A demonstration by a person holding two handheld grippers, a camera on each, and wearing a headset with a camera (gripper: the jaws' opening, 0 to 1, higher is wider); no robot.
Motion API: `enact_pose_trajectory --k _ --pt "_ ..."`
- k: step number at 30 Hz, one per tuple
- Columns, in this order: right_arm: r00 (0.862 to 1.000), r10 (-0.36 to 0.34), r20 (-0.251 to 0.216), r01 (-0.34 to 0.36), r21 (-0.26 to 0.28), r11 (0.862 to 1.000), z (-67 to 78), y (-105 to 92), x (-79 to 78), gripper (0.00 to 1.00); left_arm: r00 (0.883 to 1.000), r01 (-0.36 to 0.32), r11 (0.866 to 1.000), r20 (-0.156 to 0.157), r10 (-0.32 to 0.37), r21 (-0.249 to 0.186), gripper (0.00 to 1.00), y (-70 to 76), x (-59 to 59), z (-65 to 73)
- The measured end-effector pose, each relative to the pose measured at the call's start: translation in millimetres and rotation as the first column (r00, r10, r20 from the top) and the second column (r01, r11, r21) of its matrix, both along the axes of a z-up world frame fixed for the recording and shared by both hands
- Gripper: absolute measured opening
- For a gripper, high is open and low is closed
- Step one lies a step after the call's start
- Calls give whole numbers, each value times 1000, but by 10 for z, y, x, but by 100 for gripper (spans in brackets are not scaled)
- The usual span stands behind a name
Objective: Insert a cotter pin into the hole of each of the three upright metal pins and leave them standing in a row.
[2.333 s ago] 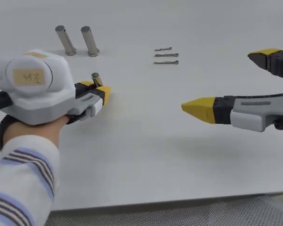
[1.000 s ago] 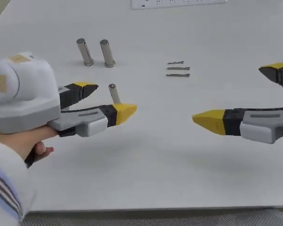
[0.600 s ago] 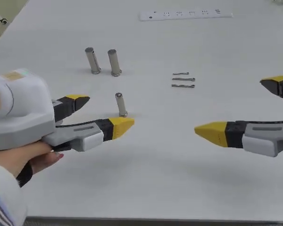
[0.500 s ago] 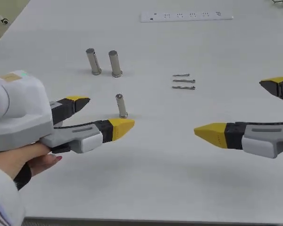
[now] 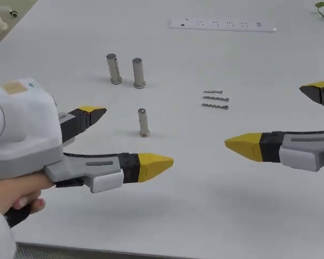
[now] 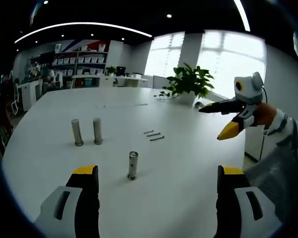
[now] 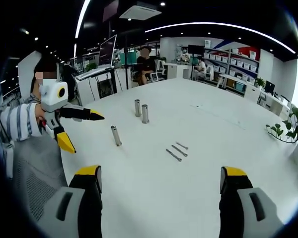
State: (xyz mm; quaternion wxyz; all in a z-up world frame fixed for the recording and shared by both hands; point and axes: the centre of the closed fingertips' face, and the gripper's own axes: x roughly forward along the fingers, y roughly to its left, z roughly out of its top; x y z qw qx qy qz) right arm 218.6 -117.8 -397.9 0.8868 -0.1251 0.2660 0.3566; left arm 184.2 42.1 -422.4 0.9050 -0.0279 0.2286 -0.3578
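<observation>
The left gripper [image 5: 136, 136] has opened wide and backed off the near pin [image 5: 143, 122]. The right gripper [image 5: 265, 115] has its jaws apart too, near the cotter pins [image 5: 215, 99].

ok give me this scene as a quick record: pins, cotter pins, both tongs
near metal pin: upright, alone, in front of the other two
back metal pins: two, upright, side by side
cotter pins: three, loose on the table, none inserted
left tongs: open, empty, facing the near metal pin
right tongs: open, empty
row of three: not yet formed
</observation>
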Motion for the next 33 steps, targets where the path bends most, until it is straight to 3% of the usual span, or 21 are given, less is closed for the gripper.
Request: enact_pose_trajectory --k 4,5,10,12,13,15,21,25,30,32,33 --pt "1000 29 -2 -29 -3 1000 58 64 93 94 1000 8 1000 -16 -7 18 99 30 -31 -35" --pt "999 44 -3 -44 -19 999 70 78 130 93 999 15 1000 -31 -14 26 99 38 -53 -55" --pt "995 101 -3 -101 -104 990 108 92 311 91 999 16 999 -32 -15 46 99 80 -75 -46" --pt "988 151 30 -142 -190 971 115 65 405 90 1000 17 999 -27 -15 45 99 84 -79 -28" --pt "982 186 43 -169 -249 954 101 56 441 89 1000 17 999 -27 -16 43 99 83 -82 -24" --pt "975 218 48 -193 -313 930 75 35 500 85 999 20 999 -38 -19 38 99 77 -102 -26" --pt "969 247 13 -233 -295 927 84 85 684 71 998 25 998 -50 -23 54 98 93 -152 -51" --pt "955 297 -8 -278 -380 882 57 53 837 56 998 21 998 -58 -17 63 98 131 -166 -60" --pt "936 352 -12 -324 -422 847 46 117 1036 50 998 16 998 -62 -12 68 97 173 -169 -45" --pt "921 389 -14 -354 -444 823 -5 158 1129 46 998 21 997 -58 -17 74 96 179 -172 -39" --pt "917 394 -61 -375 -468 800 -70 132 1144 45 998 25 997 -62 -20 77 96 184 -177 -40"
